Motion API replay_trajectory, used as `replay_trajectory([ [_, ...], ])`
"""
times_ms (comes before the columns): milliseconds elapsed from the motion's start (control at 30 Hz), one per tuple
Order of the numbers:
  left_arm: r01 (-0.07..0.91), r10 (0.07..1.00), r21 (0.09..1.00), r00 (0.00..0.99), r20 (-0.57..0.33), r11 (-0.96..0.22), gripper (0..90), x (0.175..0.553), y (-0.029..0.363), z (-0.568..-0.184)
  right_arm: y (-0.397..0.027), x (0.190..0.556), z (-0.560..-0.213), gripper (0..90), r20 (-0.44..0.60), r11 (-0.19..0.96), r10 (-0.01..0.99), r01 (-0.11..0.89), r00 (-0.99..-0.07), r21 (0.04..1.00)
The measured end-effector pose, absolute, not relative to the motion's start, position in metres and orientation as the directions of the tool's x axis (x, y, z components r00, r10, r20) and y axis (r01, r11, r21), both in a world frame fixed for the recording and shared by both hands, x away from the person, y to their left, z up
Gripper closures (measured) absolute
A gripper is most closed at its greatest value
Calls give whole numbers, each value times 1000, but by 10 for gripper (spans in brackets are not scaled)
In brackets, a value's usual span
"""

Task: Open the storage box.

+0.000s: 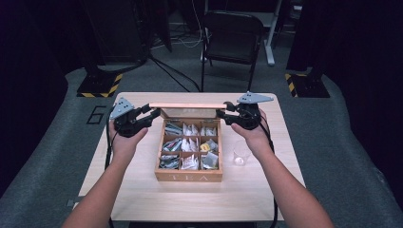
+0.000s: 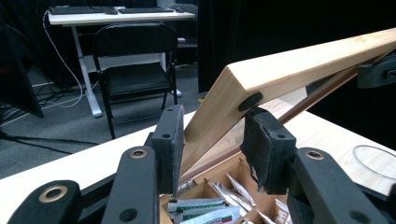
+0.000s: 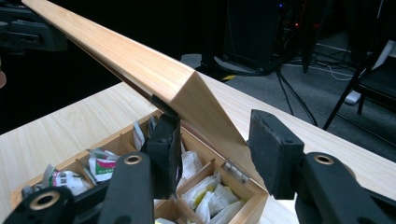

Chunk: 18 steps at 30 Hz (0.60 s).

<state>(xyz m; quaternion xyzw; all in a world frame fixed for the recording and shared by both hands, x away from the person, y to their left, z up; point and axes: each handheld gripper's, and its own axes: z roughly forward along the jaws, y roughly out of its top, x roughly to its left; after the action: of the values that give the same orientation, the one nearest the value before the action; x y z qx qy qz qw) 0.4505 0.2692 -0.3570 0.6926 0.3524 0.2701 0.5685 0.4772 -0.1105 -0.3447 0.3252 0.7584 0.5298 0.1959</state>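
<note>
A: Found the lid [image 1: 187,106] where?

B: Up off the tea box [image 1: 188,176], tilted back on the hinges along the far edge, over the middle of the table [image 1: 142,190]. Judged the lift as well along, maybe near its end.

A: And held by what?

B: Flanked at each end. Saw the left claw [image 1: 154,113] at the lid's left end, pads spread to either side of that corner, not pressed shut on it as far as could be told. Same on the right: saw the right claw [image 1: 221,114] spread wide, one pad close against the corner, the other clear of the wood.

A: Anything done inside?

B: Lay exposed, all compartments, packed with tea bags [image 1: 190,145]; none lifted out. Reckoned that as left to do, along with letting the lid rest.

A: Nearby?

B: Noted a clear glass [image 1: 241,153] just right of the box, empty by the look of it, and a folding chair [image 1: 233,35] well beyond the far edge.
</note>
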Motion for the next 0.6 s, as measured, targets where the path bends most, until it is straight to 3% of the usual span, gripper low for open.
replay_trajectory([
  [467, 176, 795, 978, 606, -20, -109, 593, 464, 269, -351, -105, 491, -346, 564, -26, 272, 707, 238, -707, 932],
  [600, 169, 793, 980, 609, -19, -106, 593, 466, 269, -351, -105, 495, -347, 564, -2, 254, 708, 252, -706, 934],
])
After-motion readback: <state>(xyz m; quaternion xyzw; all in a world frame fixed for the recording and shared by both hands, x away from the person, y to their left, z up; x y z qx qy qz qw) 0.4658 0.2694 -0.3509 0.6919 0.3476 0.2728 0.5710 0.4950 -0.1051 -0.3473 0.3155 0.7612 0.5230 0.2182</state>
